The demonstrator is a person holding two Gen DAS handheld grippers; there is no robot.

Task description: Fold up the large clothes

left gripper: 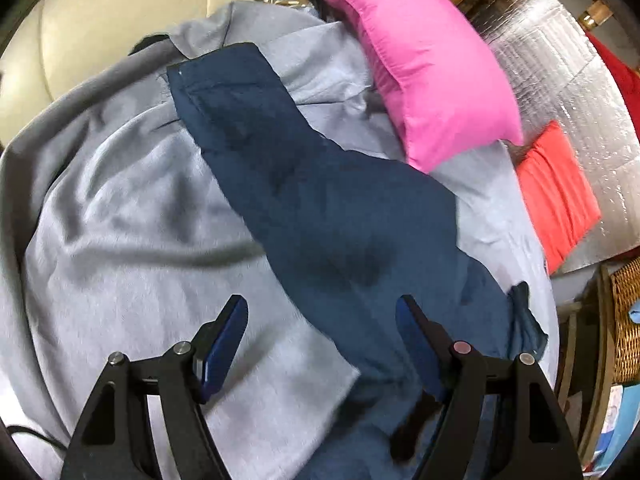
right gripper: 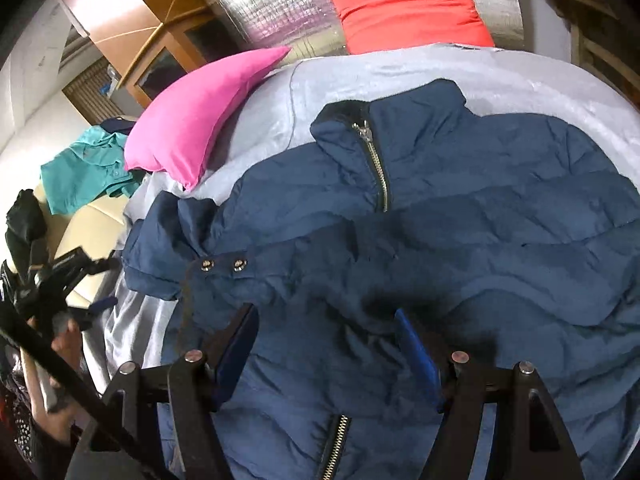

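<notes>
A navy quilted jacket [right gripper: 460, 240] with a metal zip lies spread front-up on a light grey sheet [right gripper: 400, 76]. One sleeve [left gripper: 312, 188] stretches away diagonally in the left wrist view. My left gripper [left gripper: 322, 312] is open and empty, hovering just above the near part of that sleeve. My right gripper [right gripper: 326, 320] is open and empty, just above the jacket's lower front. The left gripper also shows at the left edge of the right wrist view [right gripper: 76, 280].
A pink pillow [left gripper: 416, 60] lies on the sheet beyond the sleeve. A red cushion [left gripper: 556, 192] leans on a silver foil mat [left gripper: 560, 60]. Teal clothes [right gripper: 88, 168] lie on a cream seat [left gripper: 100, 28]. A wicker basket [left gripper: 624, 320] stands at the right.
</notes>
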